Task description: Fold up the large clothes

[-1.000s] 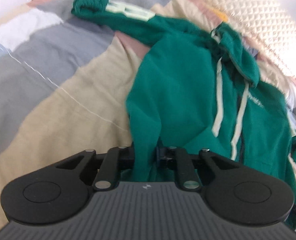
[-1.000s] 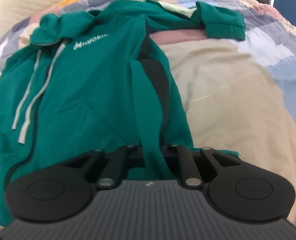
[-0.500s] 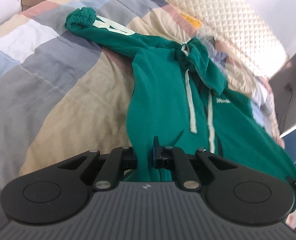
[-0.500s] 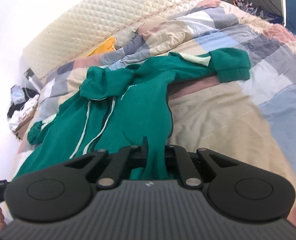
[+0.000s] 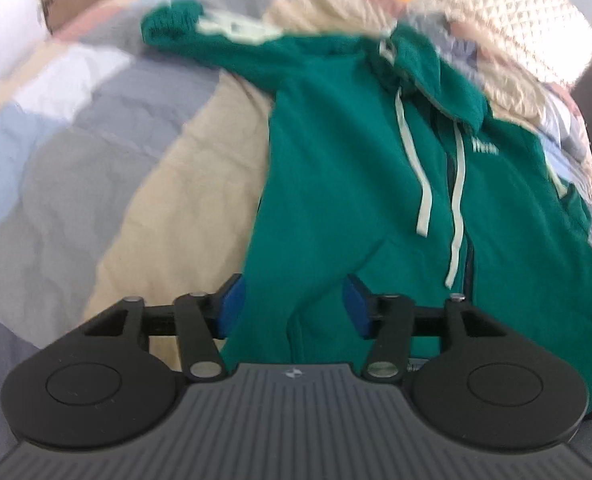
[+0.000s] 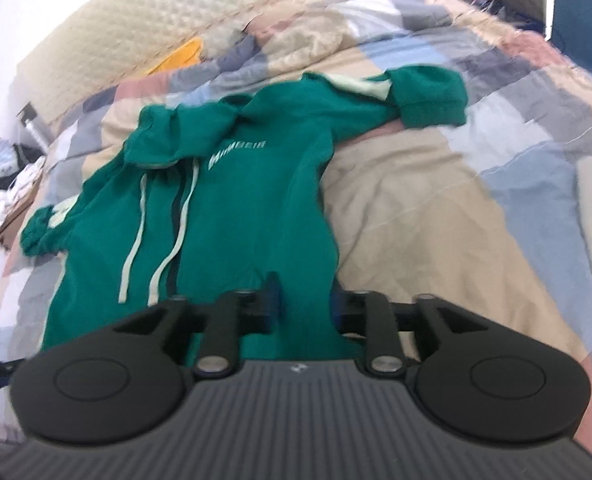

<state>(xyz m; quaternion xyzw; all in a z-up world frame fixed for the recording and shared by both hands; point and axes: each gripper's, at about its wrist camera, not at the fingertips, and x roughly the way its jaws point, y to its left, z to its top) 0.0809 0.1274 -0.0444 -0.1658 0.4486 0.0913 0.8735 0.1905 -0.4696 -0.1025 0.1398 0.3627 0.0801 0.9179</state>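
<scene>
A green zip hoodie (image 5: 336,168) with pale drawstrings lies face up and spread out on the bed, sleeves stretched to both sides; it also shows in the right wrist view (image 6: 255,200). My left gripper (image 5: 291,304) is open, its blue pads (image 5: 229,304) standing apart over the hoodie's bottom left hem. My right gripper (image 6: 304,304) is open over the bottom right hem, with cloth lying between the spread fingers (image 6: 271,292). Neither gripper holds the cloth.
A patchwork quilt (image 5: 115,152) of beige, grey and blue covers the bed. A quilted cream headboard (image 6: 175,28) stands at the far end. A cardboard box (image 5: 71,0) and a pile of clothes (image 6: 7,188) sit beside the bed on the left.
Both grippers were shut on the hoodie's bottom hem and have opened, letting it go. The hoodie now lies flat on the quilt.
</scene>
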